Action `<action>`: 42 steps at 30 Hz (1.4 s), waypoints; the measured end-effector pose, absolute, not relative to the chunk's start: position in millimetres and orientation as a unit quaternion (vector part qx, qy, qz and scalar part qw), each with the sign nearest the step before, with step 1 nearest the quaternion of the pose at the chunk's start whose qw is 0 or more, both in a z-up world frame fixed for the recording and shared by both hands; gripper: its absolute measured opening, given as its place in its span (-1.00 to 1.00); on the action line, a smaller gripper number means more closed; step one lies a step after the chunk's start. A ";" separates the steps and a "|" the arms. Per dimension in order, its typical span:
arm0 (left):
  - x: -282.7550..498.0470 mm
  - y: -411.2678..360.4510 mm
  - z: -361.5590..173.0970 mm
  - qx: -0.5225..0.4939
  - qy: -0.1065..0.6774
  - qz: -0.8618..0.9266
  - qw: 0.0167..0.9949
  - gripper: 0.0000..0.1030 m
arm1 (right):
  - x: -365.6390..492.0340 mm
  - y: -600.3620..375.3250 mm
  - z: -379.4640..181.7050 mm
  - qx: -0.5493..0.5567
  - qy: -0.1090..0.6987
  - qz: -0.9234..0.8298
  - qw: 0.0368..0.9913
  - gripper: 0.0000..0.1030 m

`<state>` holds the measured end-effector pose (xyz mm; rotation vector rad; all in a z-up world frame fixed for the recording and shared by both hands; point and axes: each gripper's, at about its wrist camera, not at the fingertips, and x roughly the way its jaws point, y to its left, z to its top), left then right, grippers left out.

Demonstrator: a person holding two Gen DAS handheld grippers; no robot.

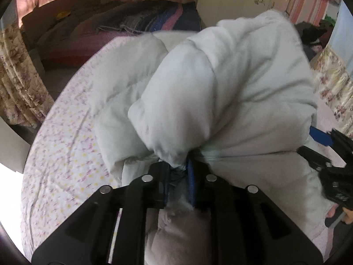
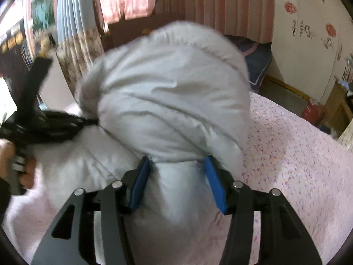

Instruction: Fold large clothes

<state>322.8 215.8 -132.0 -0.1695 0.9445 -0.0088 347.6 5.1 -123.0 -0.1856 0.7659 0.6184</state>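
A big white padded coat [image 1: 220,84] is lifted in a bulging fold above the bed; it fills the right wrist view too [image 2: 167,97]. My left gripper [image 1: 179,167] is shut on a bunched edge of the coat. My right gripper [image 2: 178,165] is clamped around a thick wad of the coat, its blue pads [image 2: 213,176] held apart by the padding. The right gripper also shows at the right edge of the left wrist view [image 1: 326,152], and the left gripper at the left of the right wrist view [image 2: 55,123].
The bed [image 1: 66,145] has a pale sheet with small pink and yellow flowers, also seen in the right wrist view [image 2: 297,154]. Folded dark blankets [image 1: 136,22] lie beyond it. Floral curtains [image 1: 17,84], a white wardrobe [image 2: 308,44] and a red container [image 2: 312,110] stand around.
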 end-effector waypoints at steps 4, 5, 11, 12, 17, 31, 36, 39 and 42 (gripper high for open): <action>293.9 222.6 -109.5 -0.101 0.422 0.025 0.901 0.38 | 327.9 -34.3 -91.0 -0.029 0.326 0.285 0.901 0.52; 283.9 222.1 -101.8 -0.102 0.404 0.039 0.908 0.58 | 326.2 -42.4 -87.8 -0.021 0.323 0.276 0.905 0.52; 254.4 212.7 -90.7 -0.129 0.379 0.012 0.916 0.90 | 332.9 -63.2 -115.0 0.046 0.369 0.274 0.887 0.52; 251.5 210.0 -94.4 -0.132 0.384 0.009 0.914 0.91 | 334.5 -62.2 -120.9 0.056 0.375 0.276 0.883 0.52; 260.8 204.4 -126.5 -0.168 0.419 -0.008 0.892 0.91 | 355.9 -53.8 -154.2 0.136 0.416 0.300 0.848 0.52; 267.4 150.3 -117.3 -0.171 0.403 -0.084 0.895 -0.23 | 303.3 -43.6 -116.5 0.060 0.335 0.310 0.887 -0.42; 249.5 84.7 -102.4 -0.146 0.394 -0.161 0.893 -0.23 | 250.8 -117.5 -89.0 0.077 0.311 0.264 0.910 -0.42; 235.3 51.0 -100.2 -0.133 0.389 -0.201 0.889 -0.09 | 235.5 -153.9 -87.4 0.065 0.327 0.223 0.916 -0.39; 234.5 17.1 -114.7 -0.099 0.406 -0.199 0.886 0.35 | 236.4 -171.2 -109.5 -0.013 0.363 0.153 0.919 -0.24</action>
